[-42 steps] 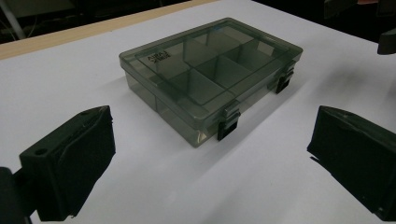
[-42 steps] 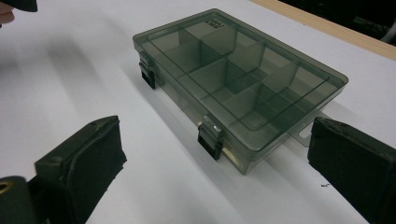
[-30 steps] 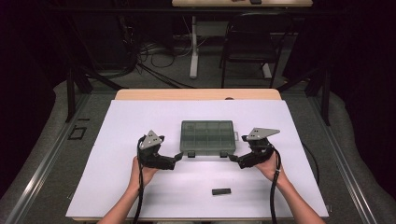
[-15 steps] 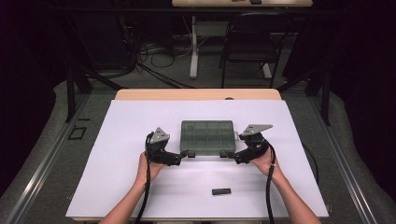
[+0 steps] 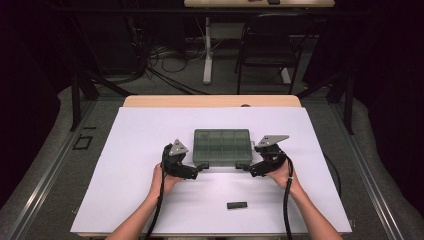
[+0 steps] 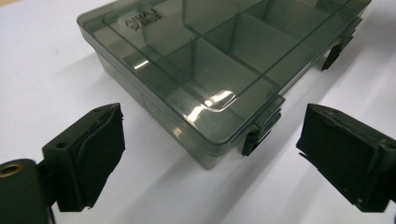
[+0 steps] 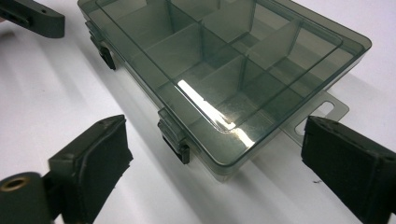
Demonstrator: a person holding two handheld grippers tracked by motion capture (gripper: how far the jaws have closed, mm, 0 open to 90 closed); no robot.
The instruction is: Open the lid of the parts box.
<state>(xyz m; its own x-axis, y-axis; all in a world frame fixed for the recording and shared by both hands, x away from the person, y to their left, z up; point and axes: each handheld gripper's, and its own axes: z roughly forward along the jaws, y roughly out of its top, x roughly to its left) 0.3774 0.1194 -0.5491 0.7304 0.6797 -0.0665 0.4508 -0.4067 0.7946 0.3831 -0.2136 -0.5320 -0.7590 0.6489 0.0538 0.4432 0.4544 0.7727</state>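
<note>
Compartment box [image 5: 222, 147]: lid shut, both front latches fastened. Left gripper [image 5: 201, 167] jaws spread, just closing slightly, nothing pinched; right gripper [image 5: 241, 166] spread. Unlatching not yet begun.

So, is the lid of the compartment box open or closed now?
Closed: the clear lid lies flat on the compartment box, and both front latches sit down.

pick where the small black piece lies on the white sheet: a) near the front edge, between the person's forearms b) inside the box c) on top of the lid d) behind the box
a: in the high view the small black piece lies on the bare white sheet, nearer the person than the closed box, between the two forearms.
</note>
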